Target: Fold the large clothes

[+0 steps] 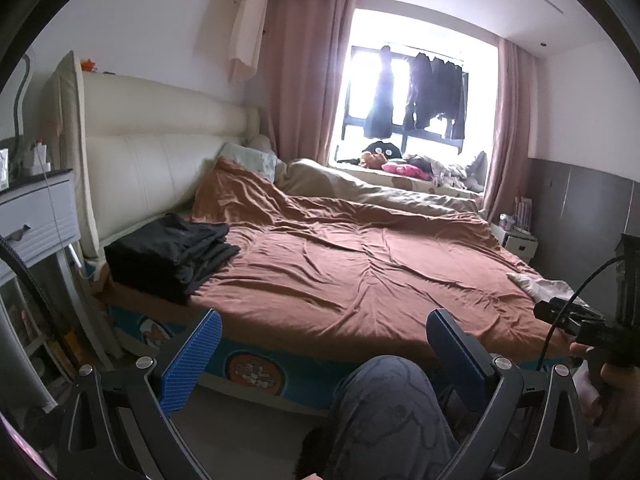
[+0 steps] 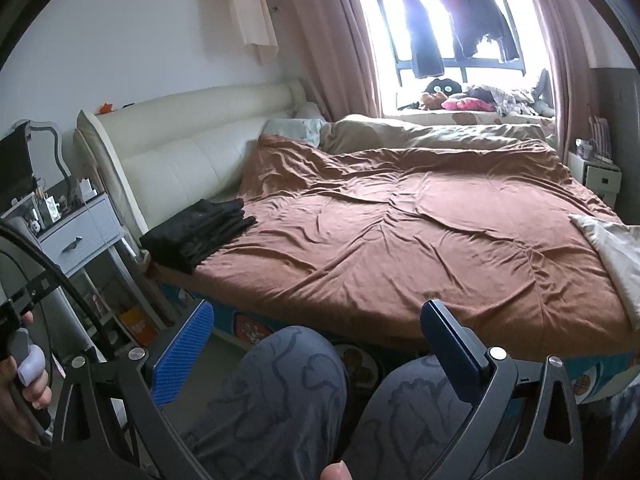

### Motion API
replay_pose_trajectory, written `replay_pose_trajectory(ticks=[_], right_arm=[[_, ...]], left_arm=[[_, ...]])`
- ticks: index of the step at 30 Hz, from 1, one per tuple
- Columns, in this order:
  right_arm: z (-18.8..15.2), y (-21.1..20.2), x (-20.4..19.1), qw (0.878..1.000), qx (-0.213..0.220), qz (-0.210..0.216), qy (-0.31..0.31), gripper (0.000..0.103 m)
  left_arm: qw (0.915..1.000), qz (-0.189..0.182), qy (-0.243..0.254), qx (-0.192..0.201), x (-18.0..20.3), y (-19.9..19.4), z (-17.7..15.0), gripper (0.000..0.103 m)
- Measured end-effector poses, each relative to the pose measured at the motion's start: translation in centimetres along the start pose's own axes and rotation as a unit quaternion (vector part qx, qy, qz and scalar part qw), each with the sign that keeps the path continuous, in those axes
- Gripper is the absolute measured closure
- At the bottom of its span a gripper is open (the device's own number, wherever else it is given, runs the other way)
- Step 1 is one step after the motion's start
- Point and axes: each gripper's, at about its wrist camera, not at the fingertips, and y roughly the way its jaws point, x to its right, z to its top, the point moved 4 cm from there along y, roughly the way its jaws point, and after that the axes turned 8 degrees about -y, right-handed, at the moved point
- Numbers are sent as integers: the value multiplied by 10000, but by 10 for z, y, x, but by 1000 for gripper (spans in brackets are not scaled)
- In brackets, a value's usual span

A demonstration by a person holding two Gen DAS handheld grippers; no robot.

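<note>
Both jaws wide and empty: left hand-held gripper (image 1: 320, 356), right hand-held gripper (image 2: 316, 348) wait; folded dark clothes (image 1: 172, 256) parked at ten o'clock, freeing the bed (image 1: 360, 272).

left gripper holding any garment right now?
No. The left gripper is open and empty, held short of the bed; the folded black clothes lie untouched by the headboard.
</note>
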Motion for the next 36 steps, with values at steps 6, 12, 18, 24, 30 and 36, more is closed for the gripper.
replay_pose_trajectory(ticks=[6, 12, 18, 24, 30, 36], right_arm=[[-1, -3, -1, 10000, 55, 1, -29, 0], [-4, -6, 0, 9999, 124, 5, -48, 0], [-5, -8, 4, 9998, 173, 5, -43, 0], [-5, -9, 7, 9999, 166, 12, -38, 0], [-3, -10, 9, 9998, 196, 17, -48, 0], [-4, -9, 10, 9998, 180, 9, -47, 0]], left_arm=[[10000, -23, -17, -46, -1, 2, -1, 0], [10000, -28, -5, -40, 0, 2, -1, 0], [10000, -56, 5, -44, 1, -1, -2, 0], [10000, -84, 1, -27, 1, -5, -1, 0], [9999, -136, -3, -57, 0, -5, 0, 0], [9999, -150, -25, -57, -2, -6, 2, 0]])
